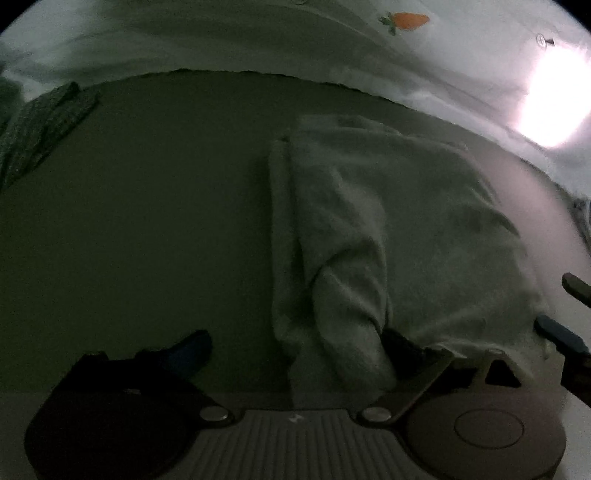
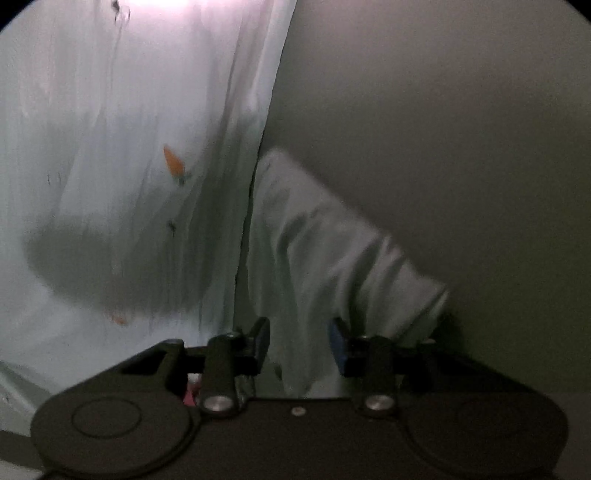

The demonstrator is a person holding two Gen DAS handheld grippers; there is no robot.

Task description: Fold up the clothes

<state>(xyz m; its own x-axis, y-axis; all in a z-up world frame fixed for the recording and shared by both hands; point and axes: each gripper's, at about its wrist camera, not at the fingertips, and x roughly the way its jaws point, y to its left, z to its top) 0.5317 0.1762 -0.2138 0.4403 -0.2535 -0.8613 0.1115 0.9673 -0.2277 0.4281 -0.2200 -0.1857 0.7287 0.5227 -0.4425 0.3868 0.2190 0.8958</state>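
Folding a pale fleecy garment (image 1: 388, 229) on a dark olive-green bench (image 1: 147, 221) in dim light.

The left gripper (image 1: 295, 347) has its fingers spread wide, a bunched fold of the garment lying between them. The right gripper (image 2: 300, 341) has its fingers apart, the garment's cloth running between them. Along the bench's far edge lies a white sheet with an orange carrot print (image 1: 408, 20); a dark knitted cloth (image 1: 40, 129) sits at the far left corner.
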